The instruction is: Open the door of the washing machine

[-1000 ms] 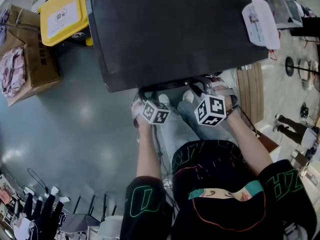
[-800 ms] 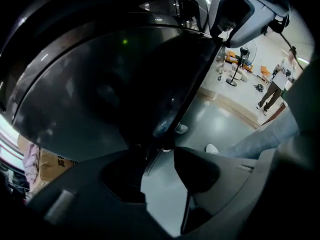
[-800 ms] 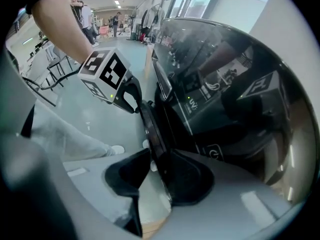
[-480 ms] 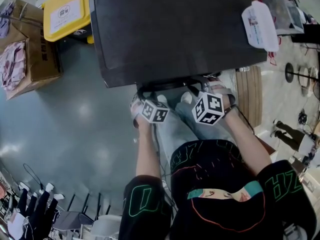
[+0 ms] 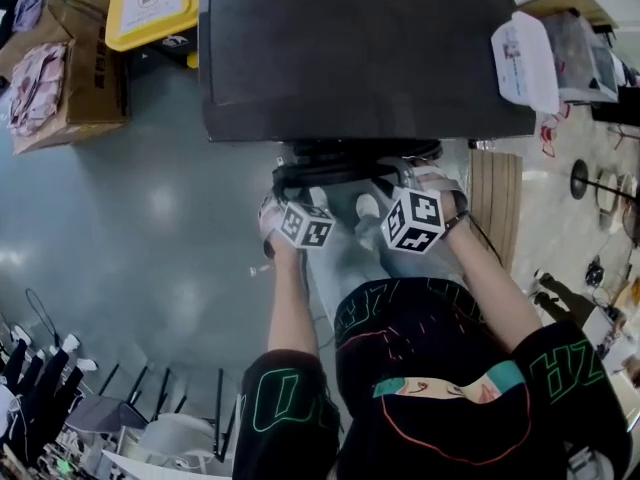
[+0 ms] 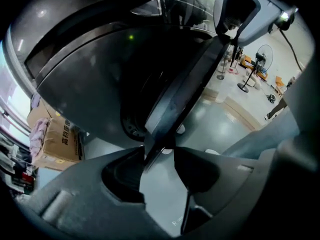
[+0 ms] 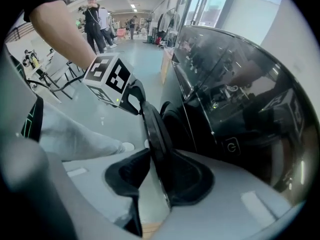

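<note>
I'm looking steeply down on the washing machine (image 5: 360, 48), whose dark top is filling the upper half of the head view. The grey floor (image 5: 150, 218) is spreading out to its left and is reflecting the ceiling lights. A cardboard box (image 5: 70, 78) is sitting on that floor by the machine's left corner. A yellow lid (image 5: 155, 3) is lying just beyond the box.

The door (image 5: 340, 163) is standing ajar at the machine's front. It is showing as a dark ring just below the top's near edge, and both tongs are meeting it there.

In the left gripper view the door (image 6: 185, 94) is running as a slanted dark edge from upper right down to the jaws. The left gripper (image 6: 160, 151) is pinching that edge at its very tips, with floor showing in the gap behind them. In the right gripper view the door's rim (image 7: 155, 129) is lying deep between the pads. The right gripper (image 7: 159, 154) is clamping it, the jaws standing fairly wide around the thick rim.

From above, the left gripper (image 5: 288, 186) and right gripper (image 5: 405, 176) are sitting side by side on the ring, close together.

A white container (image 5: 525, 63) is resting at the machine's right edge. My operator's light shoes (image 5: 368, 206) are showing between the two marker cubes. A small power symbol (image 7: 231, 146) is glinting on the machine's front.
</note>
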The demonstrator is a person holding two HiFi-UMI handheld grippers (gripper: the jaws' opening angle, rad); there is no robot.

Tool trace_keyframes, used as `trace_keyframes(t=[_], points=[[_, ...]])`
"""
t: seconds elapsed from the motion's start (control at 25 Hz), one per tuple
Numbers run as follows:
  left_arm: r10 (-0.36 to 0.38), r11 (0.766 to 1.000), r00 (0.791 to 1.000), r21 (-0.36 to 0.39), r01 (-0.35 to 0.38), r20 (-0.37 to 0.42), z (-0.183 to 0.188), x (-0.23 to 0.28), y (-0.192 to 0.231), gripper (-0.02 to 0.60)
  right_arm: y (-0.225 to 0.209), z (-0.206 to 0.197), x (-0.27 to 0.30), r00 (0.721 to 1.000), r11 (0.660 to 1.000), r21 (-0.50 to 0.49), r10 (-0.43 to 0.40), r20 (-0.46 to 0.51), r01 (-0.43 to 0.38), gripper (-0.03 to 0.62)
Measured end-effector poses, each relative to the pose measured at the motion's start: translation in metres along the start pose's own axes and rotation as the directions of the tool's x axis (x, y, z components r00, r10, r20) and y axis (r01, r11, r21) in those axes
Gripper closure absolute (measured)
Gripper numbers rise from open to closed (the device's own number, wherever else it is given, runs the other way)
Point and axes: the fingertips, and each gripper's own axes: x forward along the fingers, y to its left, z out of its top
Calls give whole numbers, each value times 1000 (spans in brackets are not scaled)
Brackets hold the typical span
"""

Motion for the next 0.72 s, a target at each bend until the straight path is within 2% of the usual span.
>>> trace_keyframes(t=[0.32, 0.6, 0.72], points=[[30, 990, 996, -136, -41, -83, -36, -18, -40, 391, 34, -7, -4, 987, 980, -143, 151, 56, -141, 450], [86, 964, 990, -241, -111, -112, -61, -30, -92, 390, 65, -29, -12, 972, 944, -271, 218, 86, -188, 451], [130, 953, 987, -264, -151, -97, -62, -30, -92, 390, 62, -28, -12, 967, 931, -319, 227, 117, -180, 451]])
